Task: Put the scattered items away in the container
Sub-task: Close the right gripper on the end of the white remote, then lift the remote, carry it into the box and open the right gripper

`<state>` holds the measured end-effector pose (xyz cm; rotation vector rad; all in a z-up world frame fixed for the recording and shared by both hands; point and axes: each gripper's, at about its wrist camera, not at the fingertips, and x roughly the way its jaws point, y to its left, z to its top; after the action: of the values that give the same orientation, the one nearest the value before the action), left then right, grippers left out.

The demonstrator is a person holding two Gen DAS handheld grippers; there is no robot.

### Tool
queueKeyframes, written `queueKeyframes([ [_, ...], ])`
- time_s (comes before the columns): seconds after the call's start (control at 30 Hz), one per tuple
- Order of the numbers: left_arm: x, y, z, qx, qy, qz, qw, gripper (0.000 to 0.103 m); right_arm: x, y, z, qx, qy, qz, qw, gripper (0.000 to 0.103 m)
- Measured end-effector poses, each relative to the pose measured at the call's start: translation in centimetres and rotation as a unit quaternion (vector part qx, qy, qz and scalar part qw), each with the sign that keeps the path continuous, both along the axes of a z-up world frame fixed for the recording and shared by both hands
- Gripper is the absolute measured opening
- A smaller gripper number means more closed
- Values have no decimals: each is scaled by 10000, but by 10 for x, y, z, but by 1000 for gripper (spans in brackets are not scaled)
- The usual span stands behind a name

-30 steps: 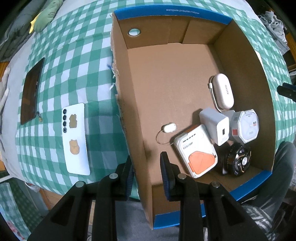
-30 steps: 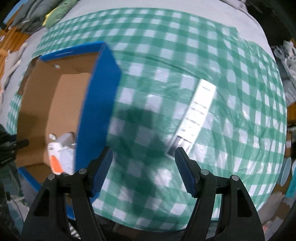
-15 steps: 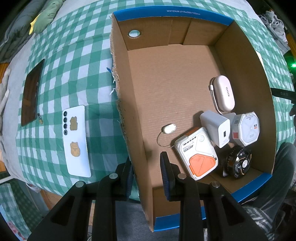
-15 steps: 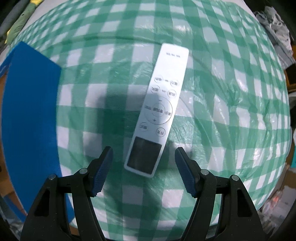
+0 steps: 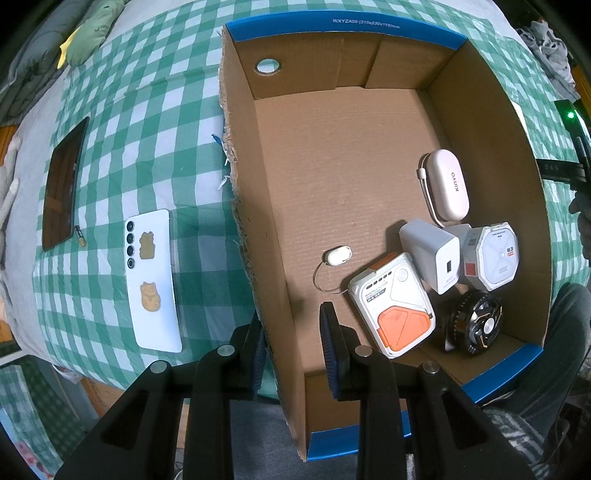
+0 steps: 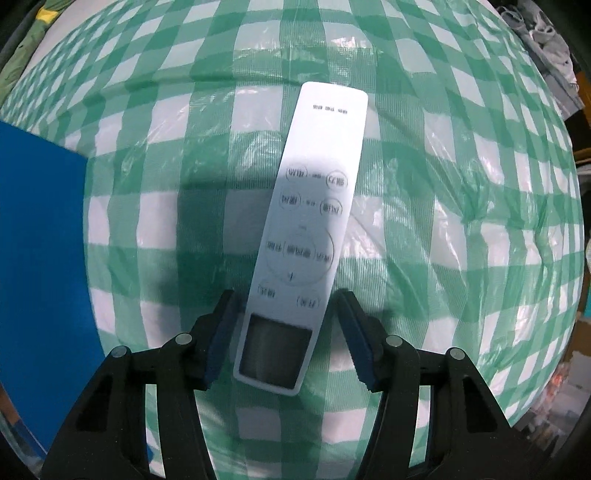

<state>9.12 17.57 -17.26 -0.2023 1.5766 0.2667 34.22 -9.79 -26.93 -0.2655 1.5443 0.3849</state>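
While my right gripper [image 6: 286, 334] pointed down at the green checked cloth [image 6: 461, 221], its jaws were closing around the screen end of a white remote [image 6: 306, 236]. The remote lay flat on the cloth between the two blue pads [image 6: 221, 339], and a narrow gap showed on each side, so nothing was gripped yet. Its long body ran away from the gripper, tilted slightly to the right, with the buttons facing up. At the left edge of that view I could see a blue strip of the box wall.

My left gripper [image 5: 291, 347] was clenched on the near left wall of the cardboard box [image 5: 258, 236], one pad outside and one inside. The box sat on the cloth-covered surface with its top open. Inside it, grouped toward the near right corner, were a white and orange power bank [image 5: 393, 302], a white charger block [image 5: 432, 254], an octagonal white gadget [image 5: 495, 254], a black round fan-like item [image 5: 474, 325] and a pale pink oval case [image 5: 448, 184]. A small white tag on a thin loop [image 5: 336, 256] lay just to the left of the power bank, apart from it.

Outside the box, on the cloth to the left, lay a white phone [image 5: 151, 280] face down with two cat stickers on its back. Farther left was a dark tablet [image 5: 62, 184], with a small battery [image 5: 80, 236] beside its near corner. A green plush toy [image 5: 92, 31] rested at the far left edge.
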Motion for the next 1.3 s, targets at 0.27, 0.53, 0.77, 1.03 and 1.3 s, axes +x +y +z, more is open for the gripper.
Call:
queueKeyframes([
  [0.27,0,0,0,7,0,-4,10000,26,0,27,-4,-213,-104,210,9995,44],
  [0.53,0,0,0,9,2,-3,10000,26,-33,33,9,-100,-88,761,9970,41],
  [0.77,-3,-1,2,-9,-8,17,10000,26,-69,26,27,109,-188,1074,9940,40],
  [1.03,-3,-1,2,-5,-12,12,10000,26,-85,18,44,307,-153,1159,9927,40],
  [1.3,-5,-1,3,-15,-12,15,10000,26,-112,2,32,252,84,1239,9919,40],
])
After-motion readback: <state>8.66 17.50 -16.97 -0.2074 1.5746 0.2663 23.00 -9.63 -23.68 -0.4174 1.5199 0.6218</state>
